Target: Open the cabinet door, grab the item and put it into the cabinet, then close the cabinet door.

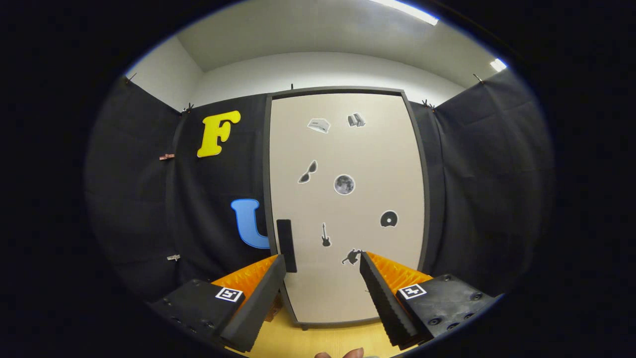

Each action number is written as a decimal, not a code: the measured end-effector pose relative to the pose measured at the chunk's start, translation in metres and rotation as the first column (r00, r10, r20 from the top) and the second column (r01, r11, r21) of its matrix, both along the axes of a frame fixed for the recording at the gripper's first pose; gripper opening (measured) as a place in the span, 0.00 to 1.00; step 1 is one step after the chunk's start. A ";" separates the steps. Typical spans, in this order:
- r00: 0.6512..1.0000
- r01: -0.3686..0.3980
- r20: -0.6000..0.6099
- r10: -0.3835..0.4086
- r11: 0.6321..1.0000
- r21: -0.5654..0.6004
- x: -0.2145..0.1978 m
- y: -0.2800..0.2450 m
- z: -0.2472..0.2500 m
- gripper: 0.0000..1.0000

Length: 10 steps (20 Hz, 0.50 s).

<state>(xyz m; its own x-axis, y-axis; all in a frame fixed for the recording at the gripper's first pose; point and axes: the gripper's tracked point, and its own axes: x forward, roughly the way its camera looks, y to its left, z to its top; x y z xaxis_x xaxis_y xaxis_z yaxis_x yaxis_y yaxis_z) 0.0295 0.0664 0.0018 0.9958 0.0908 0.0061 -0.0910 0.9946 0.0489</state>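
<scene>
Cabinet [348, 209]: tall, pale, dark-framed; stood on the light wooden surface [318, 340] directly beyond the jaws. Door [367, 278]: shut, flush within the frame, decorated with small stickers. Handle [286, 245]: dark vertical bar near the door's left edge, seen just above the left fingertip, apart from it. Gripper [323, 271]: jaws released, spread wide, nothing held between them; aimed at the lower half of the door. Item to be stored: cannot be told. Fingertips of a person [343, 354] are glimpsed below the jaws.
</scene>
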 end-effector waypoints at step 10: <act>0.999 -0.028 -0.026 0.028 1.000 0.006 0.092 0.063 -0.038 0.97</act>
<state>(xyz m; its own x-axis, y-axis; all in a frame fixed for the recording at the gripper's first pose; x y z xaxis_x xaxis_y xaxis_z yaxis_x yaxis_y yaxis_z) 0.1219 0.1298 -0.0360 0.9927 0.1187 -0.0193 -0.1175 0.9914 0.0571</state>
